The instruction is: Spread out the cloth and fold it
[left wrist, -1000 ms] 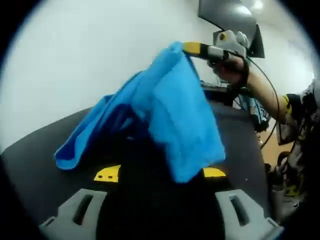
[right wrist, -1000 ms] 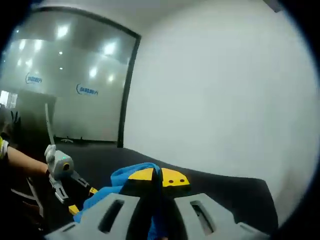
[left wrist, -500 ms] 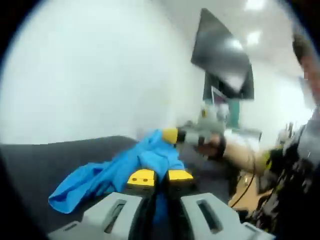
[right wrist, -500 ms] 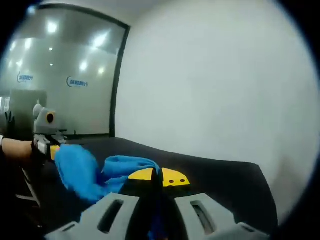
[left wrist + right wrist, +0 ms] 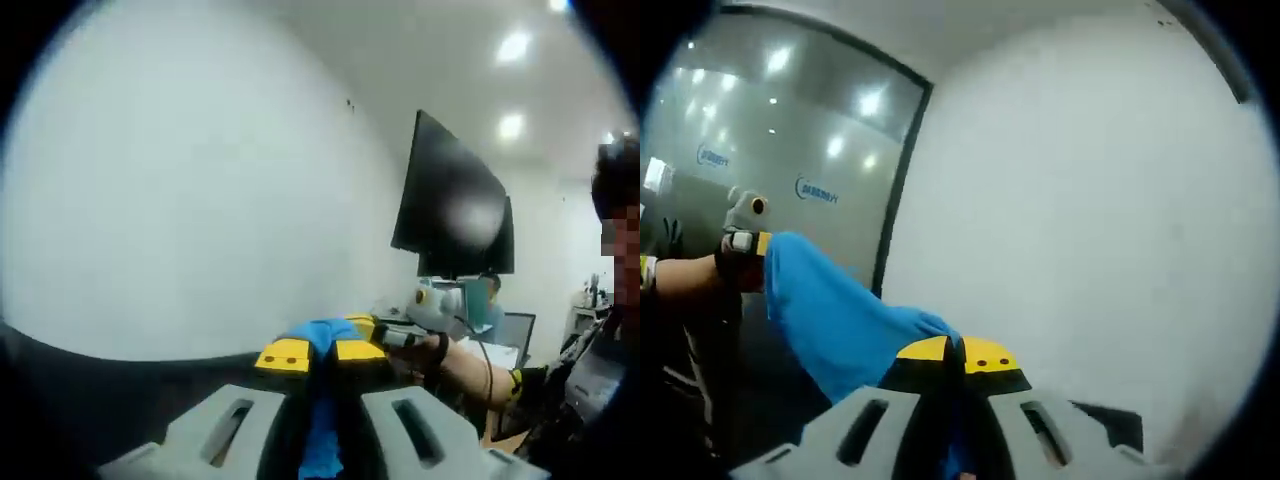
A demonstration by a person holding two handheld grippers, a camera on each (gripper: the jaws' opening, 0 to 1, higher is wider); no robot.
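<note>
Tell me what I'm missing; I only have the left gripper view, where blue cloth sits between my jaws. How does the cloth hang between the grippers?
Observer: In the right gripper view, the blue cloth runs as a sloping band from the right gripper to the left gripper.
Operator: Is the right gripper gripping it?
Observer: Yes, its jaws are closed on the cloth.
Operator: What's behind the cloth?
Observer: A glass partition reflecting ceiling lights.

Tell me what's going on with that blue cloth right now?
Both grippers, left and right, shut on blue cloth. Cloth lifted, stretched between them. Nothing in the way.
</note>
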